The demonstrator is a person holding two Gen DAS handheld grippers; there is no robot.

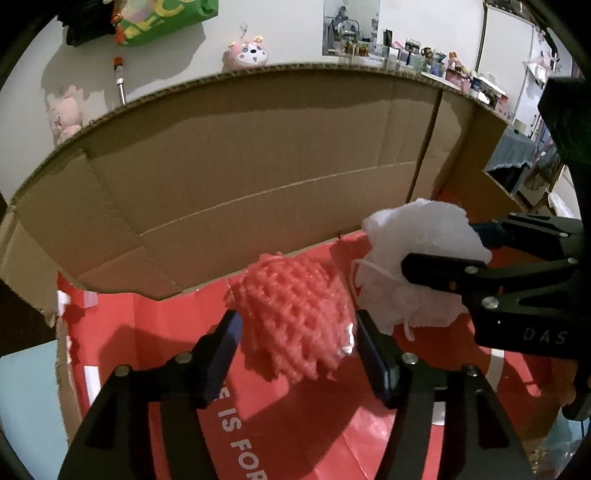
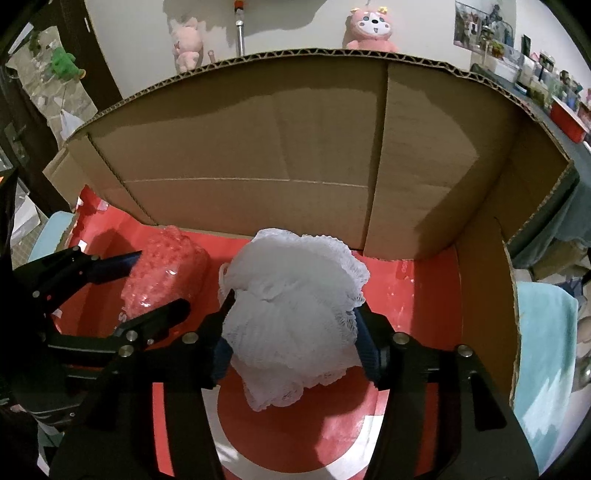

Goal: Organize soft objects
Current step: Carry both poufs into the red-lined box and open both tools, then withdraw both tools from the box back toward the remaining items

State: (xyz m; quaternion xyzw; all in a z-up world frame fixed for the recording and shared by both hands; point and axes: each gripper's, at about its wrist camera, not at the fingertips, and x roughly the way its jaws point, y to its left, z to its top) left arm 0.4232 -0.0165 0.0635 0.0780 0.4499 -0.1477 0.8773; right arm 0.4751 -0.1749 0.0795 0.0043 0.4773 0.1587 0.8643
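The left tongs (image 1: 297,332) are reaching down into an open cardboard box (image 1: 258,155) whose floor is covered by a red printed sheet (image 1: 155,332) bearing white lettering. Between the two fingers a pink foam net (image 1: 295,317) is sitting on the red sheet. The left finger (image 1: 225,347) is standing clear of the net with red showing in the gap, while the right finger is lying right at the net's edge; the tongs are standing apart and are not squeezing it.

At about 3 o'clock from the pink net, just beside it, a white mesh puff (image 2: 291,314) is resting on the same red floor, close to the box's back wall. The right tongs (image 2: 295,332) are straddling it, one finger at 9 o'clock and the other at 3 o'clock of the puff. The mesh is bulging out over both pads, so whether they are pressing on it or merely lying against it cannot be told from either view.

Beyond the box's rim at 12 o'clock, a pink plush toy (image 2: 371,31) is hanging against the white wall, with a paler pink plush (image 2: 186,44) toward 10 o'clock. A shelf of small items (image 1: 424,55) is running along the wall toward 2 o'clock.
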